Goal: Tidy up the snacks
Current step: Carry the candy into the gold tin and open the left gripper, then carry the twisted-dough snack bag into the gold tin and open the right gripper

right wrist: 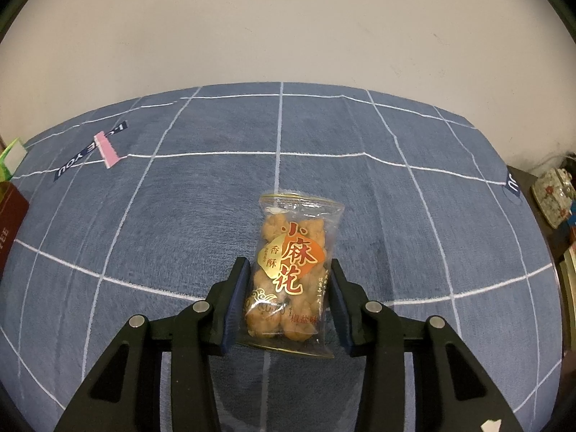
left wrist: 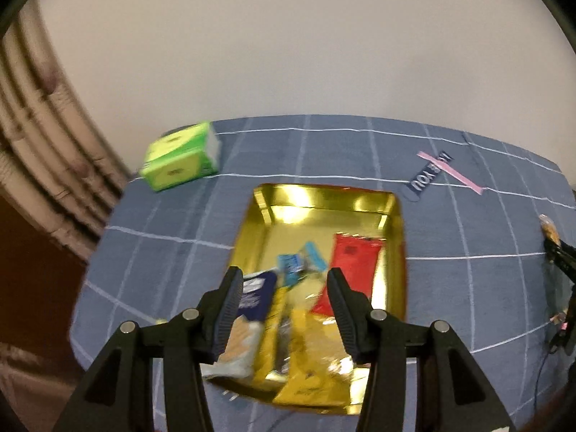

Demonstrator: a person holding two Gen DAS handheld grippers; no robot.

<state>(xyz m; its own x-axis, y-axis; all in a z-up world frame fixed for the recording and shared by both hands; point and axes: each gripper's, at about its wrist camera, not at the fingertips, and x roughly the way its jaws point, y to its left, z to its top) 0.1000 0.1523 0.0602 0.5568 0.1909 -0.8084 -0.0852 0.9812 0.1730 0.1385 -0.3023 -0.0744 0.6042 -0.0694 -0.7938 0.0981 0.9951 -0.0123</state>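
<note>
Left wrist view, nearest: the left gripper hangs above the near end of a gold tray, its jaws standing apart with nothing between the pads; this view is blurred. Inside the tray, below and between the fingers, lie several snack packets, partly overlapping: a dark blue packet beside the left finger, with a pale packet showing tan contents nearer the camera; a yellow packet at the near edge; a small light blue packet toward the middle; a red packet on the right side, flat on the tray floor. The far half of the tray is bare metal. The tray rests on a blue tablecloth crossed by white grid lines; beyond the tray's far left corner, well apart from it, lies a green tissue pack; at the far right, a dark printed label with a pink strip across it.

Right wrist view, nearest: the right gripper is set around a clear bag of fried dough twists with red and gold lettering; the bag lies flat on the tablecloth, its lower half between the fingers; the left pad touches the bag's edge, the right pad stands just beside it with a sliver of cloth visible between, so no firm grip is shown. Farther left, the same pink strip; at the left edge, a dark red box.
</note>
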